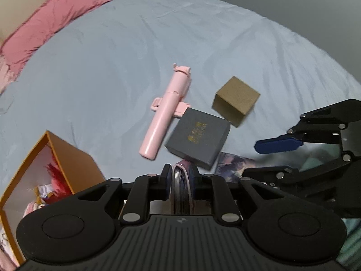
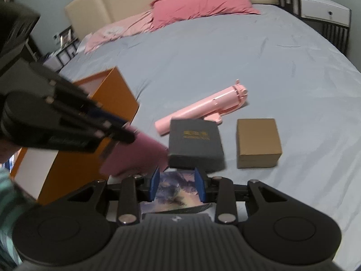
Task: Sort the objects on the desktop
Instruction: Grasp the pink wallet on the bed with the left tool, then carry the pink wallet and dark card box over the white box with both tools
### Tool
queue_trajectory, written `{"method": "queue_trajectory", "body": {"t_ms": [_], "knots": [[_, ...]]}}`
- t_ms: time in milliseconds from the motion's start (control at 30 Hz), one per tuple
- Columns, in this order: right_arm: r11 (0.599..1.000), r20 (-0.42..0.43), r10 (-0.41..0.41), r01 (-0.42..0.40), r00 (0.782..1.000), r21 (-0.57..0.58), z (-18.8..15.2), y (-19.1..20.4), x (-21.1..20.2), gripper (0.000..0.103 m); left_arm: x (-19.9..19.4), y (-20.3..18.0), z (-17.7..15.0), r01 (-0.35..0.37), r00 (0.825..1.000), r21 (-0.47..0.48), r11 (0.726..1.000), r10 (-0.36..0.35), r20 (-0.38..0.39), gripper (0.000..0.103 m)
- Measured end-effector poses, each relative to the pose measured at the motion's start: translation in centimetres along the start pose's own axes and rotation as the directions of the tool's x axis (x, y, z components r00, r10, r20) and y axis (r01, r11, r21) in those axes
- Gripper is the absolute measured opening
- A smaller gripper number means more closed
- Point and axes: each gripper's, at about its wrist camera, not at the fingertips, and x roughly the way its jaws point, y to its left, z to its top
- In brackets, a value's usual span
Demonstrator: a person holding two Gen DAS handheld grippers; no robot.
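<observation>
Covering the bed, grey-blue sheet (image 1: 112, 72), pink pillow (image 2: 203, 4), left tongs (image 1: 180, 178) clenched on pink wallet (image 2: 135, 155), right tongs (image 2: 178, 185) released.

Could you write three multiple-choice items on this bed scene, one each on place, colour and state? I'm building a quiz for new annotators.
1. Where does the brown box sit relative to the grey box in the right wrist view?
A. To its right, apart
B. On top of it
C. Inside the orange box

2. What colour is the selfie stick?
A. Blue
B. Pink
C. Green

3. What is the state of the left hand-held gripper?
A. Open and empty
B. Shut on a pink wallet
C. Shut on the brown box

Answers: 1 A, bare sheet shows between the two boxes. 2 B, its whole body is pale pink. 3 B, the pink wallet is clamped between its fingers, beside the orange box.
</observation>
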Motion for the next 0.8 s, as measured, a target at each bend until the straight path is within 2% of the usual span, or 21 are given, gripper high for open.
{"method": "queue_trajectory", "body": {"t_ms": [67,200,333,500,633,733,800], "knots": [[1.000,-0.021,-0.010,0.010,1.000,0.004,0.0,0.0,0.5,0.038,0.7,-0.4,-0.6,-0.020,0.999,0.006,1.000,0.021,-0.030,0.023],[1.000,-0.049,-0.022,0.023,0.999,0.008,0.0,0.1,1.2,0.038,1.7,-0.4,-1.7,0.007,0.997,-0.022,1.000,-0.009,-0.073,0.024],[1.000,-0.061,-0.007,0.006,0.998,-0.026,-0.2,0.5,1.1,0.038,1.9,-0.3,-2.6,-0.015,0.997,-0.028,0.999,0.013,-0.081,0.026],[0.994,-0.111,0.013,-0.025,0.994,-0.109,-0.4,1.9,1.8,0.047,0.7,0.3,-3.2,-0.009,0.999,-0.091,0.996,0.004,-0.047,0.021],[0.978,-0.148,-0.053,0.022,0.988,-0.209,-0.5,3.7,3.0,0.052,-1.0,1.4,-4.1,-0.008,1.000,-0.177,0.984,0.006,-0.011,0.021],[0.963,-0.190,-0.085,0.032,0.978,-0.269,-0.5,4.8,4.2,0.053,-2.5,2.4,-5.0,0.017,1.000,-0.271,0.962,-0.011,0.024,0.021],[0.945,-0.205,-0.128,0.056,0.970,-0.323,-0.7,5.7,5.1,0.059,-3.7,2.8,-5.4,0.031,0.998,-0.309,0.950,-0.014,0.059,0.021]]}}
